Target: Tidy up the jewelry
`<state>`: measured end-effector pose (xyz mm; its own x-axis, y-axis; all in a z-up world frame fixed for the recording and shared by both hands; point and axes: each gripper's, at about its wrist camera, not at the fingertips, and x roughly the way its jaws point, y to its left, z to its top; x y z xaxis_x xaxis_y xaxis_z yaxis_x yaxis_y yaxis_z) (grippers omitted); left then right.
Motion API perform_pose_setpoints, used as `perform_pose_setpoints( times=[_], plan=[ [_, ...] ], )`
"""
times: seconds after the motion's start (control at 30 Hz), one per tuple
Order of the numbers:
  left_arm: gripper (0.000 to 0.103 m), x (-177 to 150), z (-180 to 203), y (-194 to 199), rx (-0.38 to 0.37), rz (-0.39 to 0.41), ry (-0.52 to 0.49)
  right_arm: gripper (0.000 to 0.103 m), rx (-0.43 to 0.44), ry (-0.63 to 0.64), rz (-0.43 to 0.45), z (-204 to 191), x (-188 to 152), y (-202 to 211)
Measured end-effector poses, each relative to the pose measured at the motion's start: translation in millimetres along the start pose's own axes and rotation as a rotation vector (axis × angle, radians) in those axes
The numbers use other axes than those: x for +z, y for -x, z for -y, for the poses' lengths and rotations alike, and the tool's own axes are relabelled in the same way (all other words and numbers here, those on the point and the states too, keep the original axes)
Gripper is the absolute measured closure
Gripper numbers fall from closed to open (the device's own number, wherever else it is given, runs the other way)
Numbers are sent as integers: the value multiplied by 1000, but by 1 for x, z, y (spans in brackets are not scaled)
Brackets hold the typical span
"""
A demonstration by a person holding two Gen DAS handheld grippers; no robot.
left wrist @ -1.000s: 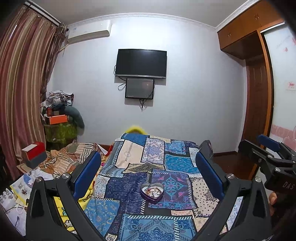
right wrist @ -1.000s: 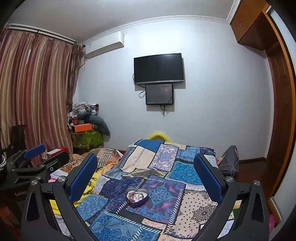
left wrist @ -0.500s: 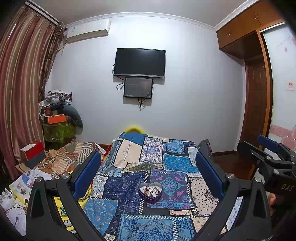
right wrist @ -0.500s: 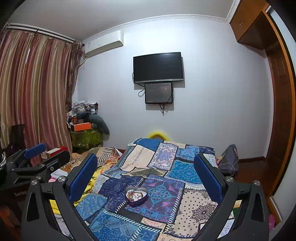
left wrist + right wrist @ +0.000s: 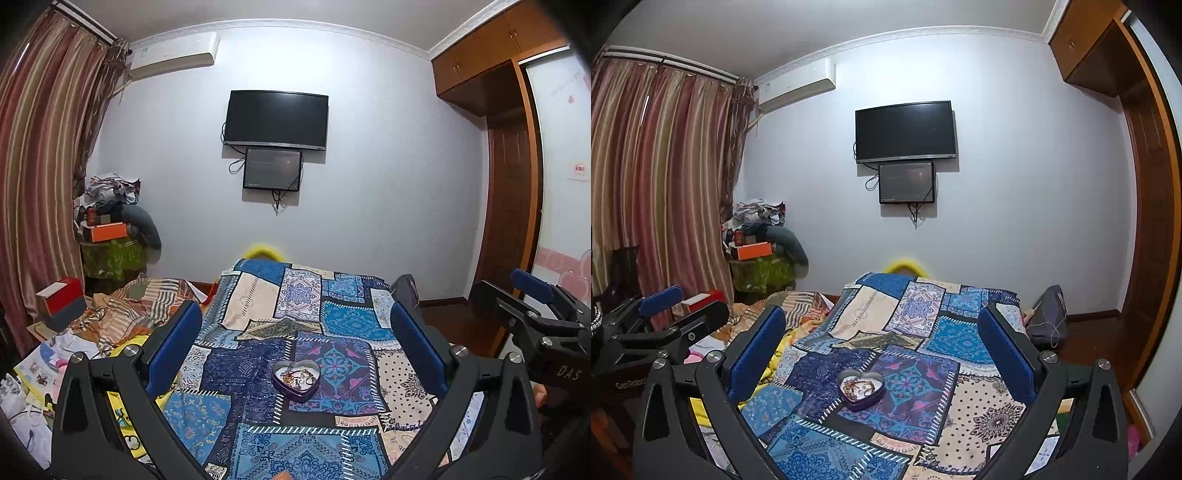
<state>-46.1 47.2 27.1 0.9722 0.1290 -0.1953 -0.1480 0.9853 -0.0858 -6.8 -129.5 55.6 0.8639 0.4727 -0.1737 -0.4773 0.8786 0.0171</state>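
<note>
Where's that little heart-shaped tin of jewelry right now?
The heart tin sits open on the patchwork quilt, mid-bed, in both views between and beyond each camera's fingers, untouched.

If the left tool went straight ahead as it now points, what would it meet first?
Probably the heart-shaped jewelry tin on the patchwork bedspread; the left tool is open and empty. Depth is uncertain.

I see a pale wall (image 5: pixel 369 155) ahead with a dark TV (image 5: pixel 276 120) and a smaller screen (image 5: pixel 272 169) beneath it. Striped curtains (image 5: pixel 661 177) hang left, under an air conditioner (image 5: pixel 173 55). A wooden wardrobe (image 5: pixel 509 177) stands right. A patchwork quilt (image 5: pixel 295 306) covers the bed.
</note>
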Motion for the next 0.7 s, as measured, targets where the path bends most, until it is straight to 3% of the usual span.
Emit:
perform_pose_setpoints(
  times=[0.7],
  plan=[
    [1,-4,4,-8,4,-19,-11,0,-11,-17,-22,6,-5,-5]
  ],
)
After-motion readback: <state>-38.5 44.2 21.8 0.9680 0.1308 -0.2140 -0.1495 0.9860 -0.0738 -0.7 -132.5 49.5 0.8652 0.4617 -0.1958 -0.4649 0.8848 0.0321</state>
